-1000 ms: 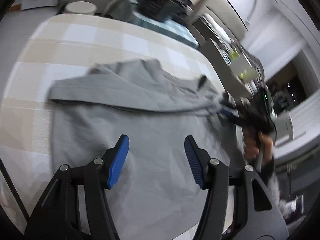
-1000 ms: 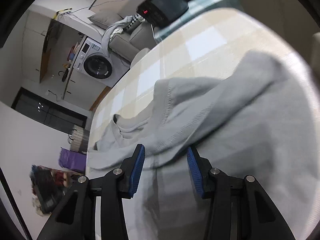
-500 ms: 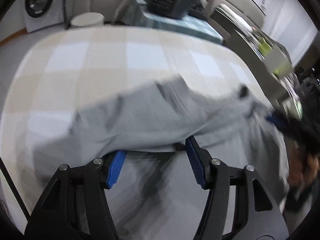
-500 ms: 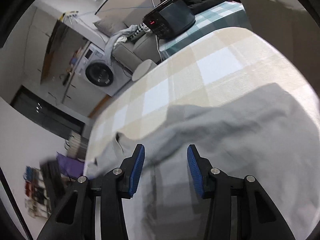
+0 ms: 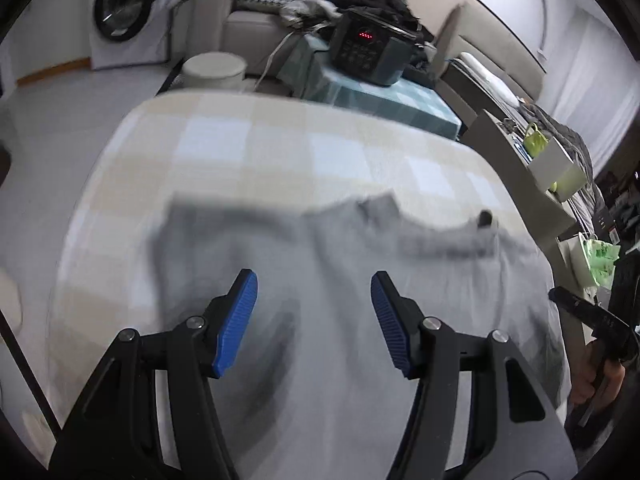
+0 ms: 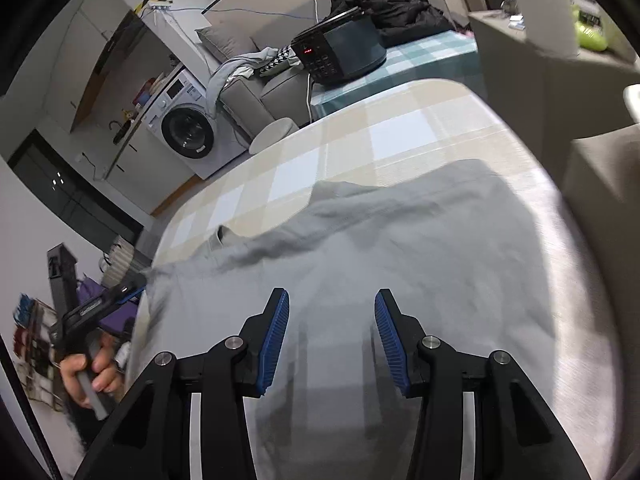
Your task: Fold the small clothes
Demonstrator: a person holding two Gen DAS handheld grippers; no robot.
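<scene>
A grey garment (image 5: pixel 360 248) lies spread over a table with a beige and white checked cloth (image 5: pixel 280 136); it is blurred in the left wrist view. My left gripper (image 5: pixel 314 280) hovers over its near part, open, blue pads apart with nothing between them. At the right edge of that view a hand holds my right gripper (image 5: pixel 588 312). In the right wrist view the garment (image 6: pixel 420 232) has a soft ridge across its far side. My right gripper (image 6: pixel 331 296) stands open above it, casting shadows on the cloth. My left gripper (image 6: pixel 116 296) shows at the garment's left edge.
Beyond the table's far edge a black appliance with a red display (image 5: pixel 370 50) sits on a teal checked cover. A round stool (image 5: pixel 214 70), a sofa with clothes and a washing machine (image 5: pixel 124 12) stand behind. A shelf with green items (image 5: pixel 536 140) lines the right side.
Both grippers have drawn back and lifted, so more of the table's far side shows. The raised fold that stood at the right fingers a second ago now lies lower and farther ahead.
</scene>
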